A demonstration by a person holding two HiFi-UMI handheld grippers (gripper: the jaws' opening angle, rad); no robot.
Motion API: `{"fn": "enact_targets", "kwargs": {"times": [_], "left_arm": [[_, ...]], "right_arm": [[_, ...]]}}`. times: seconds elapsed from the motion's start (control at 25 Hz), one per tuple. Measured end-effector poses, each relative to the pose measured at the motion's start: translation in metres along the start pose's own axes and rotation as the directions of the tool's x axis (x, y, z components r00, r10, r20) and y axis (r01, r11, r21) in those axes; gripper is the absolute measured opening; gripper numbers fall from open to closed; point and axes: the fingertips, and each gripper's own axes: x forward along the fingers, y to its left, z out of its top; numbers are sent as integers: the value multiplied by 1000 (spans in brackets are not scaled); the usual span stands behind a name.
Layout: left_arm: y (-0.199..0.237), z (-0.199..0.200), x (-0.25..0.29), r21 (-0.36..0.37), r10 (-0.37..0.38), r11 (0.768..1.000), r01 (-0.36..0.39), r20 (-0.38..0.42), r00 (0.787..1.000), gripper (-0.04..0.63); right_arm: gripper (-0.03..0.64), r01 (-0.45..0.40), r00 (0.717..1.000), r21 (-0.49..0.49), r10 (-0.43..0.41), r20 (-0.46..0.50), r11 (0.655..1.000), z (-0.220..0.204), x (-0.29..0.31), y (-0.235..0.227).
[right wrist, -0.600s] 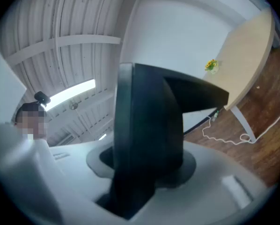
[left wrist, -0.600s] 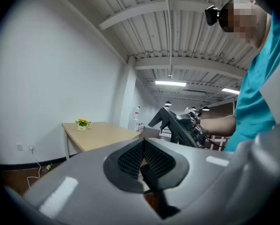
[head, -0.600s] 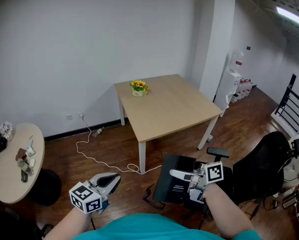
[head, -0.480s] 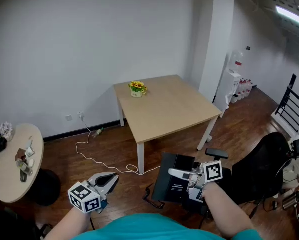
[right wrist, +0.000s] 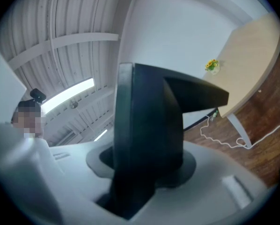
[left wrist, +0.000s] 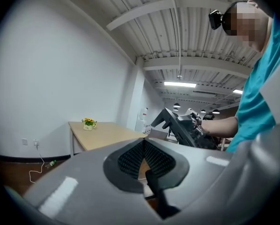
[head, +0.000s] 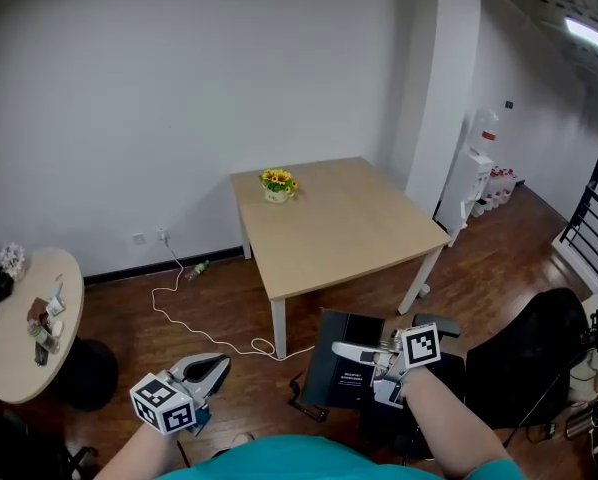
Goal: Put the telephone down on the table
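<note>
**A:** Where's the telephone [head: 341,383]?

**B:** Your right tool [head: 351,354] grips it, well short of the counter [head: 339,218]. Your left tool [head: 217,366] is closed and empty.

**A:** Risk?

**B:** You seem to pinch it near one edge. Tilt it and it may slip to the floor [head: 229,308].

A teal shirt [head: 309,460]; grey left tongs [head: 219,366] and right tongs [head: 337,350] carry black-and-white marker cubes [head: 164,405].

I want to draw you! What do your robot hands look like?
The left gripper and right gripper are smooth pale grey shells; the left one's pads are dark and ribbed. Each carries a white cube printed with black squares. The person wears a teal short-sleeved top.
</note>
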Motion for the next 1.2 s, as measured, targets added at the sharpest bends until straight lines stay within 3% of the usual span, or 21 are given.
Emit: {"fn": "enact_targets", "kwargs": {"times": [0.4,0.72,0.96,1.2], "left_arm": [[122,28,39,-9,-86,996,86,4,996,5],[209,60,79,39,-171,984,171,-3,985,5],[246,71,124,34,-150,988,150,0,989,5],[270,81,196,25,-53,998,53,-8,999,5]], "right_arm": [[175,19,999,9,-19,45,1000,65,91,-62],[175,23,998,-16,-22,58,1000,128,166,-102],[175,-12,1000,13,12,27,1000,169,183,-148],[175,-45,998,12,45,-42,999,225,164,-207]]}}
